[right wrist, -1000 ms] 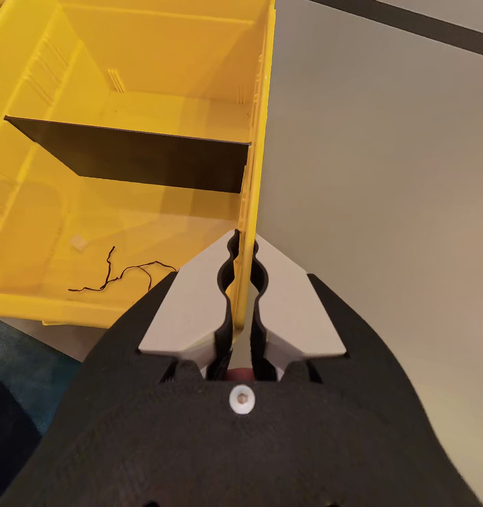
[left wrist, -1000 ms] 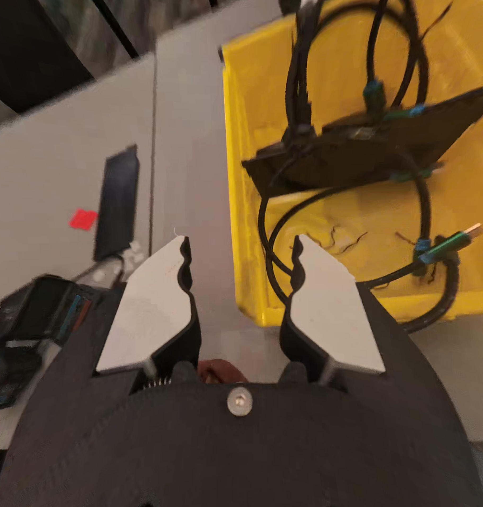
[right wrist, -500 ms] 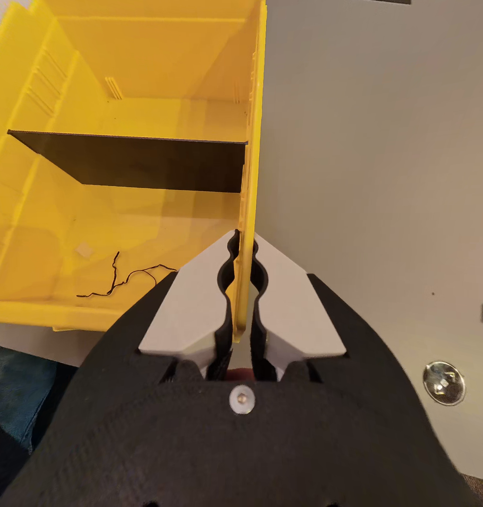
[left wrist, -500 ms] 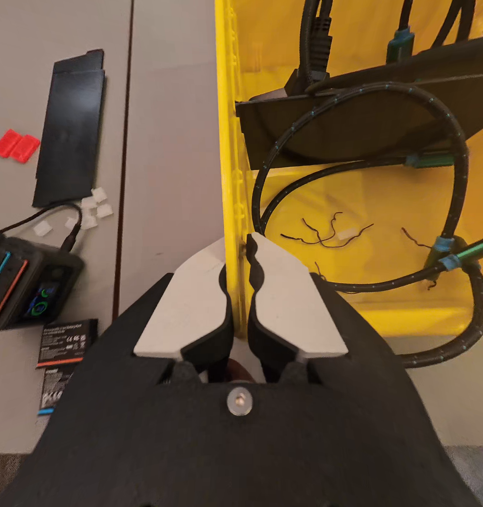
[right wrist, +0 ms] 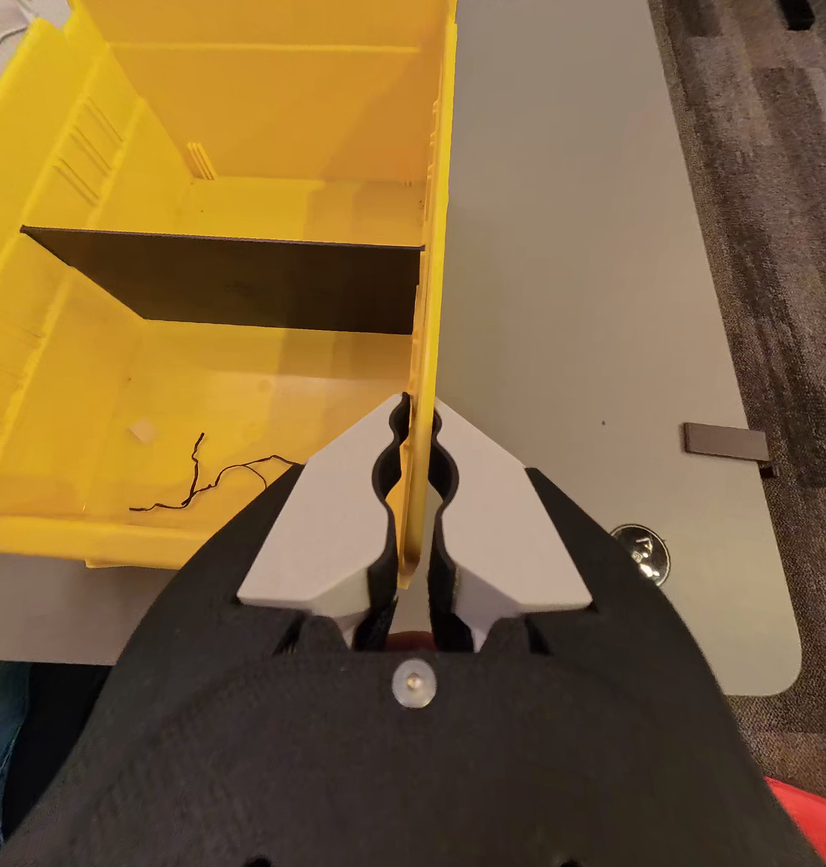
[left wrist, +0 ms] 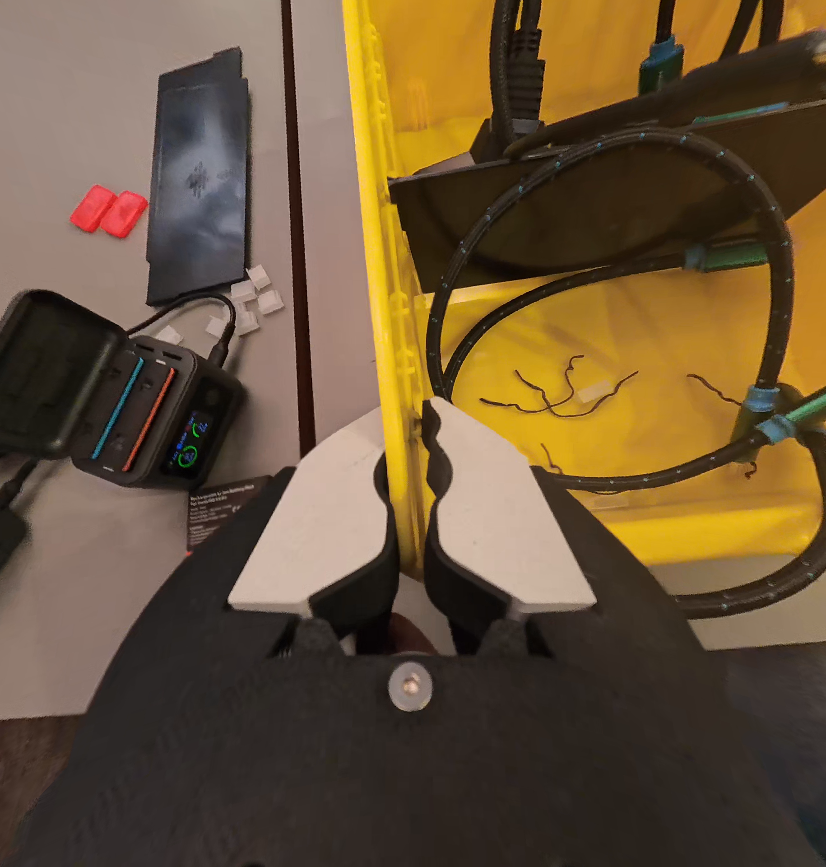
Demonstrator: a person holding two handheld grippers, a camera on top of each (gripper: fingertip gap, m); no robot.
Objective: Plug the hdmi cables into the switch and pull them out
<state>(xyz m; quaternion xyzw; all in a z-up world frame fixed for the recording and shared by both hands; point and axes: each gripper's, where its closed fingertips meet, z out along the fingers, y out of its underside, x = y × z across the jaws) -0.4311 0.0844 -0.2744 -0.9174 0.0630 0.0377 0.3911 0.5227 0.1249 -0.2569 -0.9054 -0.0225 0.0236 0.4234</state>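
My left gripper (left wrist: 409, 422) is clenched on the left wall of the yellow bin (left wrist: 378, 234), my right gripper (right wrist: 420, 403) clamps its right wall, and braided HDMI cables (left wrist: 772, 262) loop inside around the black divider (left wrist: 566, 220).

Yellow bin (left wrist: 378, 197), teal-flecked black cables (left wrist: 777, 262)

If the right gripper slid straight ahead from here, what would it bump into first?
The right gripper, clamped on the yellow bin side wall, would probably first reach the black divider where it joins that wall; depth is uncertain.
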